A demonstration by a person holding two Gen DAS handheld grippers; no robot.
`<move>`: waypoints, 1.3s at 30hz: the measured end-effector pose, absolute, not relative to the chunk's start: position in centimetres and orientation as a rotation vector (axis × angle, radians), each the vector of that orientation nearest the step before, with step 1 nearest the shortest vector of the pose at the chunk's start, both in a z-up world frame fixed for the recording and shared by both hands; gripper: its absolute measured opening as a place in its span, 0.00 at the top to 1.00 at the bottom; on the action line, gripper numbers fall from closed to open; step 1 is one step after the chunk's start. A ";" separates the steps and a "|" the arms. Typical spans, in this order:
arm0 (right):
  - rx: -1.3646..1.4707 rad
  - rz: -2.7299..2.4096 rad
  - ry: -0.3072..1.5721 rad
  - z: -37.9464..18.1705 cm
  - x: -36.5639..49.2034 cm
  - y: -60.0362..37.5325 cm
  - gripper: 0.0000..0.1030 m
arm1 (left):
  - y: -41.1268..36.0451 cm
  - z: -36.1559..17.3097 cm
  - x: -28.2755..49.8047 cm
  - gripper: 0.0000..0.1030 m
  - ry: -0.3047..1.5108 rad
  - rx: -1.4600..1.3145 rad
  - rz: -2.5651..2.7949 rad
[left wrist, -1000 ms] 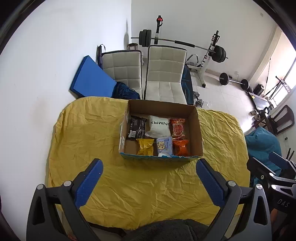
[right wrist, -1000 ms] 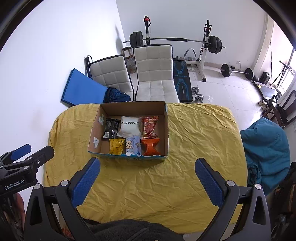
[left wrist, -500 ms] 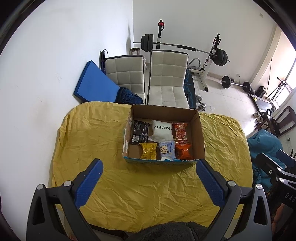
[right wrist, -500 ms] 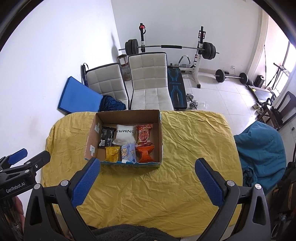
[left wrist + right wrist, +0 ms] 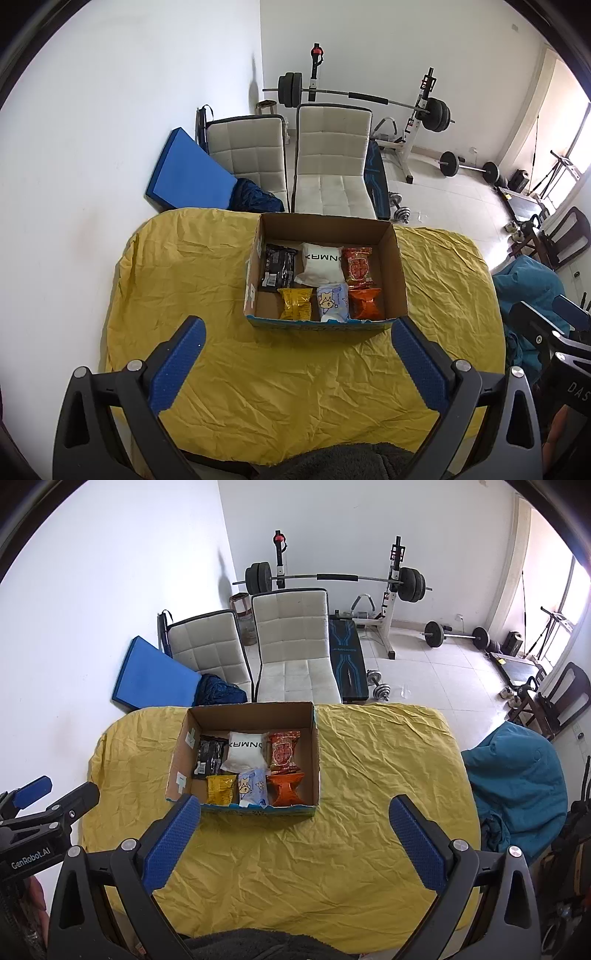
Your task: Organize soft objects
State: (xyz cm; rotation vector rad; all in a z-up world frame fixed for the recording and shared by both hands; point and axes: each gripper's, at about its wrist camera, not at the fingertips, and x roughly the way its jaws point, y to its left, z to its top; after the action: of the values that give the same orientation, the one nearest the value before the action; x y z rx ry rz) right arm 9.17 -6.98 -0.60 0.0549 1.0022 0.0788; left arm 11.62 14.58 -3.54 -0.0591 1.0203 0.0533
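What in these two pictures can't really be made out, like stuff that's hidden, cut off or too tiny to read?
- Open brown cardboard box: in both views its near wall hides the lower ends of the front packets.
- White soft pouch: its black lettering is partly covered by the neighbouring packets.
- Small yellow snack packet: print too small in either view.
- Dark grey fuzzy fabric: cut off by the bottom edge; what it is stays unclear.
- Yellow crumpled tablecloth: hides the table beneath.
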 end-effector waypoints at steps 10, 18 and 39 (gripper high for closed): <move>0.064 0.057 0.982 -0.3 8.8 -7.0 0.00 | 14.3 -3.6 11.6 0.00 1.018 -0.055 0.040; 0.062 0.057 0.983 -0.3 8.7 -7.1 0.00 | 14.1 -3.5 11.6 0.00 1.021 -0.053 0.039; 0.064 0.054 0.974 0.5 8.4 -6.9 0.00 | 13.8 -3.5 11.3 0.00 1.009 -0.058 0.023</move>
State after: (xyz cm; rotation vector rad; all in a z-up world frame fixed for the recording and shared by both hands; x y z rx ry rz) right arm 8.44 -6.94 0.51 0.0640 0.9742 0.0536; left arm 11.28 13.83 -3.50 -0.0580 1.0093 0.0225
